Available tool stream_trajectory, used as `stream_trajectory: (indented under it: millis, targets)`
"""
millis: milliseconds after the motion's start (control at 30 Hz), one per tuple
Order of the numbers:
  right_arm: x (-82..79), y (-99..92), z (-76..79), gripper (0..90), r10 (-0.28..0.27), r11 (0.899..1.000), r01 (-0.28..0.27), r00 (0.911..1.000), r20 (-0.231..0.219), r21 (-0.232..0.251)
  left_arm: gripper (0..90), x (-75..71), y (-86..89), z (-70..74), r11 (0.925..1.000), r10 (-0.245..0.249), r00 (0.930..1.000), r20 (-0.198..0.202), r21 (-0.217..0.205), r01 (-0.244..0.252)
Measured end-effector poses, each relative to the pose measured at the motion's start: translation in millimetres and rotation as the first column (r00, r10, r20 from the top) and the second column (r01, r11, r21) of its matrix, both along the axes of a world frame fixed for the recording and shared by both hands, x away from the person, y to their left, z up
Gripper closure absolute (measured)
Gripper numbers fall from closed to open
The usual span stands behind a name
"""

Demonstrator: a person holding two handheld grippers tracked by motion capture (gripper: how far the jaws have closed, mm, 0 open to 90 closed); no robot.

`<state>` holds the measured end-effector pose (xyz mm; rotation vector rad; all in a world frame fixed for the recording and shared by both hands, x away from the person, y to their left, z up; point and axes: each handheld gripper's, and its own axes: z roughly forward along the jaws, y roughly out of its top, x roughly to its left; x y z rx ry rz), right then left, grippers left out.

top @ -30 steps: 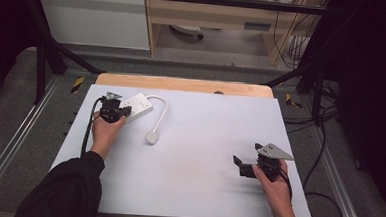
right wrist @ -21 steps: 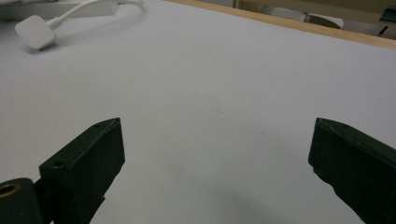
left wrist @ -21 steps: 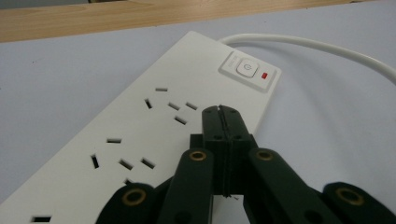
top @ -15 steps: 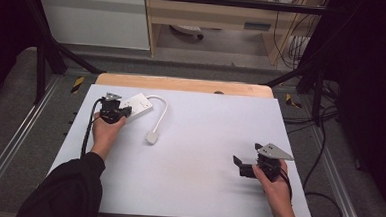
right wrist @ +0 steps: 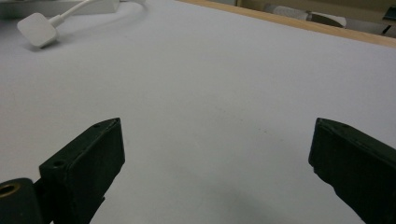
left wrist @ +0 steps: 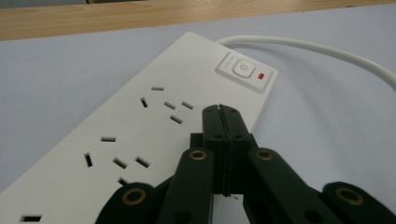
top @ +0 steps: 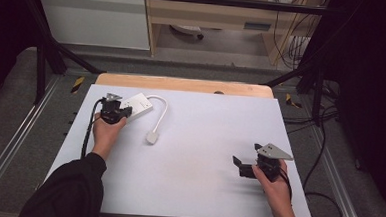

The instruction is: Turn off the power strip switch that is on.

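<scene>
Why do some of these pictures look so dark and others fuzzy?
High view: the white table is brightly lit, the surroundings nearly black. Left gripper view: the power strip is sharp. Right gripper view: the near tool looks soft, the plug slightly blurred.

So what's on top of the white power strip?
The left claw, shut with nothing in it, hangs over the power strip near its switch, which has a small red light. The black arms cover the strip's near part, so whether the tips touch it stays unclear.
</scene>
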<state>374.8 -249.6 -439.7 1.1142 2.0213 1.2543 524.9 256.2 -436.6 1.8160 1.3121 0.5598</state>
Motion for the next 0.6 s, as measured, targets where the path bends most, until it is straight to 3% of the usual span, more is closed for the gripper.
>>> stream_trajectory:
  millis: [233, 367, 600]
  targets:
    - [-0.1, 0.3, -0.1, 3.9, 0.0, 1.0, 0.0, 1.0, -0.001, -0.001, 90.0, 0.1, 0.2, -0.9, 0.9999, 0.001, 1.0, -0.01, 0.017, -0.001]
    - [-0.1, 0.7, -0.1, 3.9, 0.002, 1.0, -0.002, 1.0, 0.0, -0.002, 90.0, -0.2, 1.8, -1.4, 1.0, 0.006, 0.9999, -0.013, -0.005, -0.006]
    - [0.1, 0.7, -0.2, 3.9, 0.001, 1.0, -0.001, 1.0, -0.001, -0.004, 90.0, -0.9, 2.5, -3.1, 1.0, -0.002, 1.0, 0.003, -0.005, 0.002]
